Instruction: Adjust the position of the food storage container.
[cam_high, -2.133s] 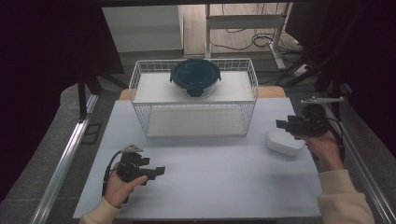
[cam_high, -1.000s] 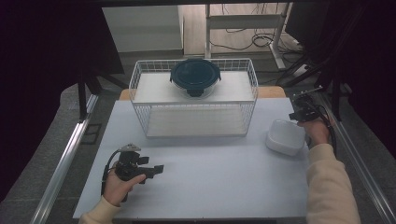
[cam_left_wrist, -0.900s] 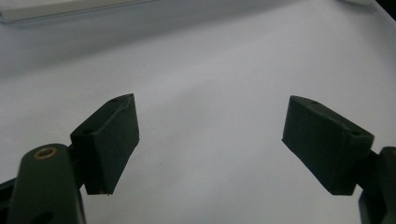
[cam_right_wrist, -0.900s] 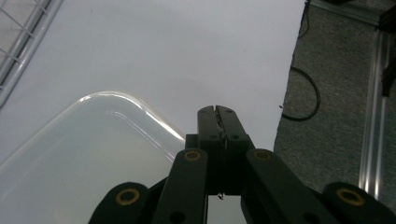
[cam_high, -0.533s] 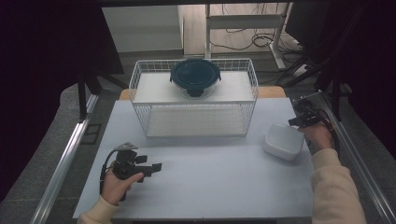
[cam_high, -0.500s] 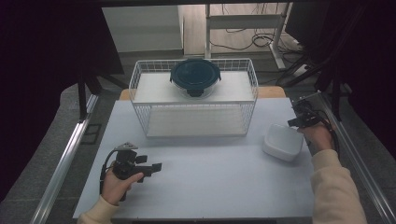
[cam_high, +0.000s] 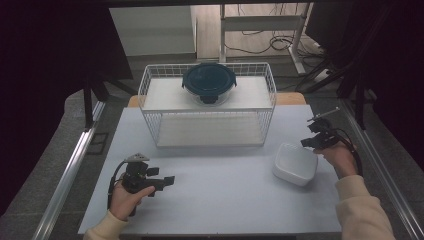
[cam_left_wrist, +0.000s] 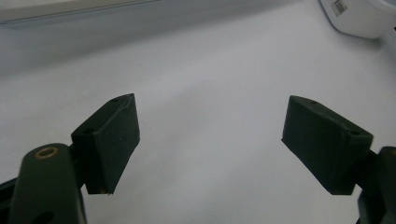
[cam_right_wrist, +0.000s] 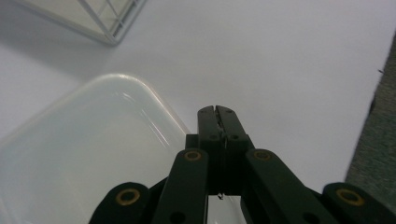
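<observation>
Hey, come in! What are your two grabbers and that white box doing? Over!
Left gripper open, holding nothing. Right gripper shut, beside the white container's rim, gripping nothing. Wire basket stands clear behind.

A lab or test room — a plain white bench (cam_high: 215, 195) framed by metal rails (cam_high: 65, 175), black curtains to either side of it, and behind it a bare grey floor with loose cables (cam_high: 280, 42) under a metal stand.

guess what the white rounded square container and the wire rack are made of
White rounded square container: likely plastic, glossy, going by soft highlights along its rounded rim. White wire rack: probably metal wire with a white coating, seen in its thin, straight grid bars.
</observation>
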